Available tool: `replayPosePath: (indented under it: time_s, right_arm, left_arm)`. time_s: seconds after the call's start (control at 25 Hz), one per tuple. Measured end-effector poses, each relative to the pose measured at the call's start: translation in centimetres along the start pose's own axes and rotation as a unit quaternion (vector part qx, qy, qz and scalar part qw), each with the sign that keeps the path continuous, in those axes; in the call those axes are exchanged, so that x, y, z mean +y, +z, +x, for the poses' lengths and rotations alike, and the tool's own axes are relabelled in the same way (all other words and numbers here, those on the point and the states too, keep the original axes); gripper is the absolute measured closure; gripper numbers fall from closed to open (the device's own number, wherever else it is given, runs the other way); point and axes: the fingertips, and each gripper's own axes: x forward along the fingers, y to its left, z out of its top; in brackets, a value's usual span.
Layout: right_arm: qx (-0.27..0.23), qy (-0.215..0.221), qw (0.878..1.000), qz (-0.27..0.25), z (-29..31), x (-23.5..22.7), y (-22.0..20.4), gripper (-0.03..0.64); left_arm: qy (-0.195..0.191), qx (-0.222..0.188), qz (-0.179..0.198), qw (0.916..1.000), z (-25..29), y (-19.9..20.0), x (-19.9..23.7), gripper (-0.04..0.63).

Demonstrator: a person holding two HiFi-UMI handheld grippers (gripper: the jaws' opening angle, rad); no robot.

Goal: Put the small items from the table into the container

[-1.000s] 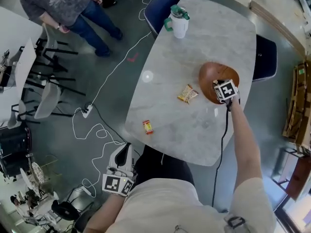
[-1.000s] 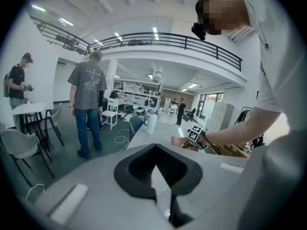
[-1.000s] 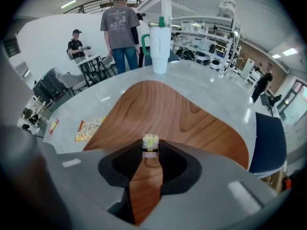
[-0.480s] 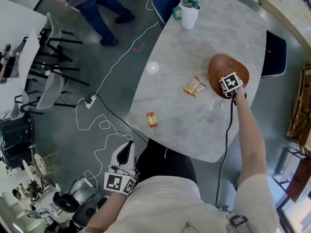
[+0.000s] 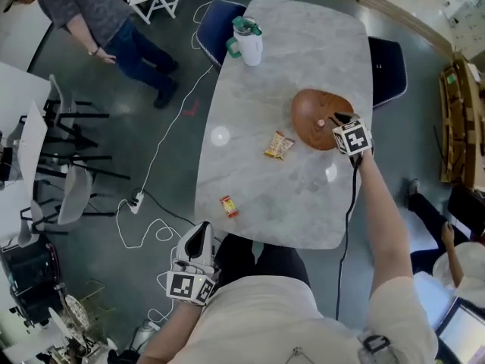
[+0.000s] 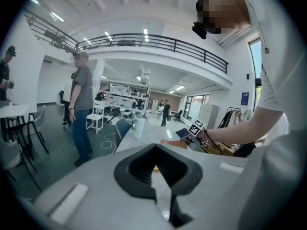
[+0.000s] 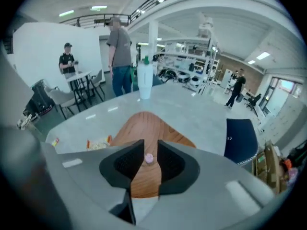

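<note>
The wooden bowl (image 5: 307, 112) stands right of the table's middle. A small pink sweet (image 5: 320, 123) lies in it. My right gripper (image 5: 339, 118) hangs above the bowl's right rim. Its jaws are closing with a gap still between them, and they hold nothing. Through that gap the sweet (image 7: 149, 158) shows on the bowl's wood (image 7: 144, 128). A yellow snack packet (image 5: 278, 145) lies left of the bowl. A small red packet (image 5: 228, 205) lies near the table's front left edge. My left gripper (image 5: 198, 237) is low beside my body, off the table, shut and holding nothing.
A white tumbler with a green lid (image 5: 246, 40) stands at the table's far left corner. Dark blue chairs (image 5: 385, 67) flank the marble table (image 5: 303, 196). A white cable and a power strip (image 5: 135, 201) lie on the floor at left. A person (image 5: 98, 14) stands beyond.
My right gripper has risen off the bowl, and the pink sweet now shows lying inside it. My left gripper has stayed by my side.
</note>
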Motion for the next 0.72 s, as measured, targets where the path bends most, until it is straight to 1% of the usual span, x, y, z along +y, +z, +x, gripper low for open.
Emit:
replayPosePath:
  time_s: [0.08, 0.16, 0.2, 0.32, 0.4, 0.48, 0.56, 0.64, 0.72]
  right_arm:
    - [-0.073, -0.013, 0.996, 0.045, -5.5, 0.4, 2.7, 0.525]
    - [-0.146, -0.026, 0.985, 0.089, -11.7, 1.8, 5.2, 0.554]
    - [-0.176, -0.027, 0.978, 0.105, -14.7, 3.3, 6.2, 0.584]
    - [-0.255, -0.027, 0.958, 0.127, -22.4, 9.9, 8.5, 0.588]
    - [-0.299, -0.033, 0.941, 0.153, -26.6, 14.0, 9.7, 0.588]
    - [-0.337, -0.038, 0.922, 0.185, -29.2, 17.2, 10.2, 0.588]
    - [-0.357, -0.045, 0.907, 0.218, -30.6, 20.0, 9.9, 0.589]
    - [-0.366, -0.056, 0.898, 0.237, -31.3, 22.4, 9.7, 0.589]
    - [-0.373, -0.068, 0.894, 0.240, -31.9, 24.4, 9.8, 0.589]
  left_arm:
    - [-0.041, -0.015, 0.013, 0.9990, 1.9, 1.7, -0.3, 0.592]
    - [-0.086, -0.031, 0.023, 0.9955, 4.0, 3.8, -0.7, 0.592]
    - [-0.104, -0.039, 0.026, 0.9934, 4.5, 5.0, -0.9, 0.592]
    - [-0.147, -0.065, 0.031, 0.9865, 4.5, 8.8, -1.5, 0.592]
    - [-0.181, -0.086, 0.037, 0.9790, 4.9, 11.1, -2.0, 0.592]
    - [-0.213, -0.101, 0.044, 0.9709, 5.3, 12.6, -2.8, 0.592]
    - [-0.237, -0.108, 0.054, 0.9640, 5.1, 13.3, -3.4, 0.592]
    - [-0.257, -0.114, 0.063, 0.9576, 4.6, 13.7, -3.6, 0.592]
    - [-0.274, -0.116, 0.066, 0.9525, 3.9, 14.0, -3.9, 0.592]
